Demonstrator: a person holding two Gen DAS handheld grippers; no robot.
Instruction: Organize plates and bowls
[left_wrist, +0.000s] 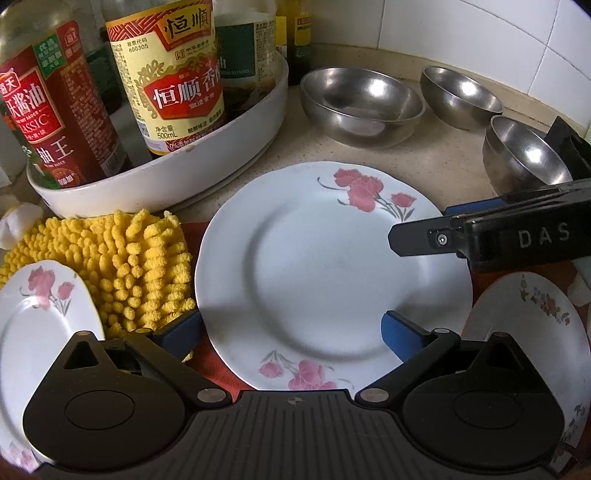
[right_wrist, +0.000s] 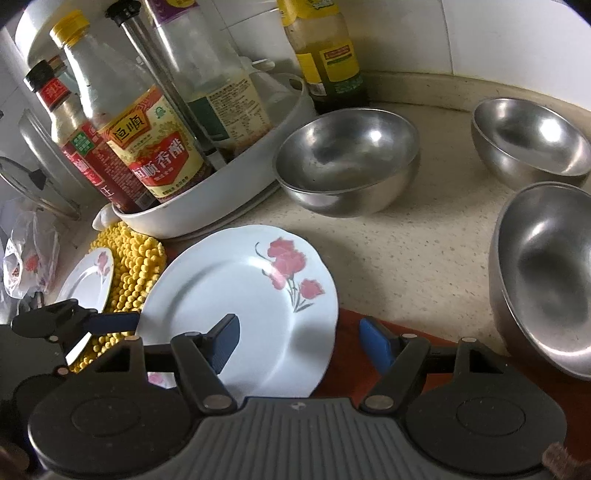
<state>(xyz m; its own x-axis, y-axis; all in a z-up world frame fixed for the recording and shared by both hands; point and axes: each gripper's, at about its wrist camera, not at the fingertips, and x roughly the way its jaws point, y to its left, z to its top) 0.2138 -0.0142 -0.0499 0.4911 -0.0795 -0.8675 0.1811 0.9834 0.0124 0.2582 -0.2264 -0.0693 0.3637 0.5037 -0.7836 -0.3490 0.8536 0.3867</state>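
Plate (left_wrist: 332, 266) lies flat, face up, between the open left gripper (left_wrist: 291, 332).

A round white plastic tray (left_wrist: 207, 162) holds tall sauce and vinegar bottles (left_wrist: 173, 74) on the speckled beige countertop (right_wrist: 406, 251). Beside it lies a fuzzy yellow chenille cloth (left_wrist: 136, 266). A crumpled clear bag, possibly plastic (right_wrist: 26, 254), sits far left.
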